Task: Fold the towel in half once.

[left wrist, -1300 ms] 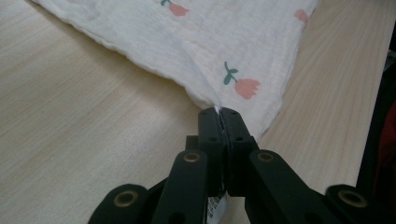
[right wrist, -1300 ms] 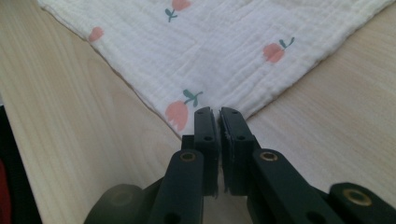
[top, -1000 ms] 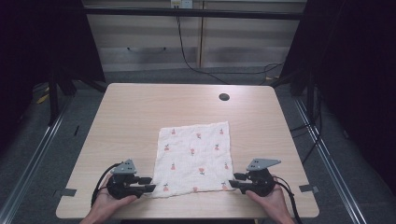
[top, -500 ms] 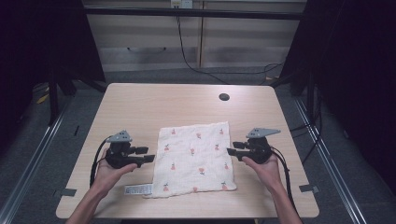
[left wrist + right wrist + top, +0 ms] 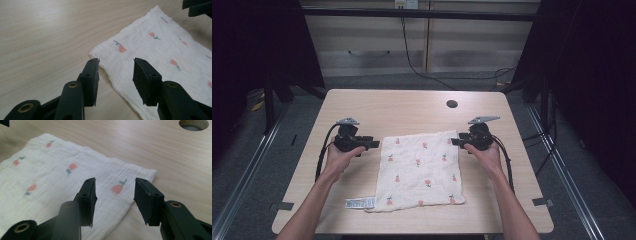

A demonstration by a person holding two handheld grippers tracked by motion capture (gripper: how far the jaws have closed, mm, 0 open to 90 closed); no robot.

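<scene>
Both grippers are sitting released: left gripper (image 5: 373,144) and right gripper (image 5: 455,141) are flanking the far corners of the white flower-print cloth (image 5: 419,169) lying mid-worktop (image 5: 412,107).

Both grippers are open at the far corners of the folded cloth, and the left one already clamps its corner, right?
Not quite. In the left gripper view the left gripper is open around the corner of the cloth, not clamping it. The right gripper is open at its corner.
</scene>
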